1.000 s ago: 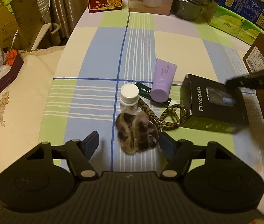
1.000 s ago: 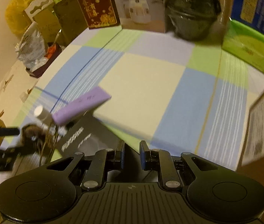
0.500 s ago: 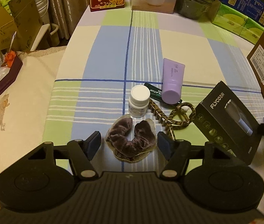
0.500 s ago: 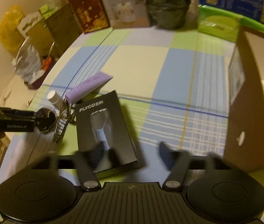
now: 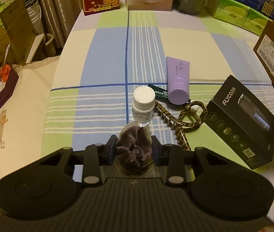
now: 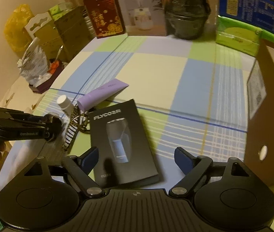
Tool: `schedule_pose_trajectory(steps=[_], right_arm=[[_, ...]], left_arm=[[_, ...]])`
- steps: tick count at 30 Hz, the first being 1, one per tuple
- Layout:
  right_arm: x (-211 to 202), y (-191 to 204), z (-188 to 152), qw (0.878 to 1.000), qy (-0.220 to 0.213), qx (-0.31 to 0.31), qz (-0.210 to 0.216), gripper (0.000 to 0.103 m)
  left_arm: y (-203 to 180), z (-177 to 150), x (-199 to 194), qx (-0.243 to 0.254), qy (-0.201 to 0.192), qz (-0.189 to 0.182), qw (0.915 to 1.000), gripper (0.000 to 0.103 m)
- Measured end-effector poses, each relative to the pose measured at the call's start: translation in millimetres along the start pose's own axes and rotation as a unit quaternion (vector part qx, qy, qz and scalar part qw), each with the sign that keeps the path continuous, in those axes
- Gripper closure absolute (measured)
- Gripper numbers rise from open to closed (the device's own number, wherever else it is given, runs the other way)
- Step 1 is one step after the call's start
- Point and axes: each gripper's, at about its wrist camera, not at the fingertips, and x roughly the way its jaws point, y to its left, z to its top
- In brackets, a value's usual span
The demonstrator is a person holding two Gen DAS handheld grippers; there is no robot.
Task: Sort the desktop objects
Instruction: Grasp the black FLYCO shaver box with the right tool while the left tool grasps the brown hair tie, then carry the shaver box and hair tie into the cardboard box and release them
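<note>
Both left fingers (image 5: 112,149) now closing on scrunchie (image 5: 134,150) (formerly wide apart)

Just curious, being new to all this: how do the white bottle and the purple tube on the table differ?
The white bottle stands upright on its base; the purple tube lies flat on the cloth. The bottle is short and round with a white cap; the tube is longer and flattens toward its far end. Both rest near the leopard-print hair clip, and neither is held.
</note>
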Motion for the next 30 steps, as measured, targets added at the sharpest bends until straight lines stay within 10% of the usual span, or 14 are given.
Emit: schedule_pose_trajectory(steps=[22,30], right_arm=[[59,29,7,0.994,0.032,-0.103,-0.004,0.014],[63,34,1,0.988,0.037,-0.144,-0.03,0.027]], left_arm=[[-1,-29,-41,-0.047,0.014,-0.002,0.9988,0.076],[-9,-35,-51,-0.045,0.006,0.003,0.999,0.076]])
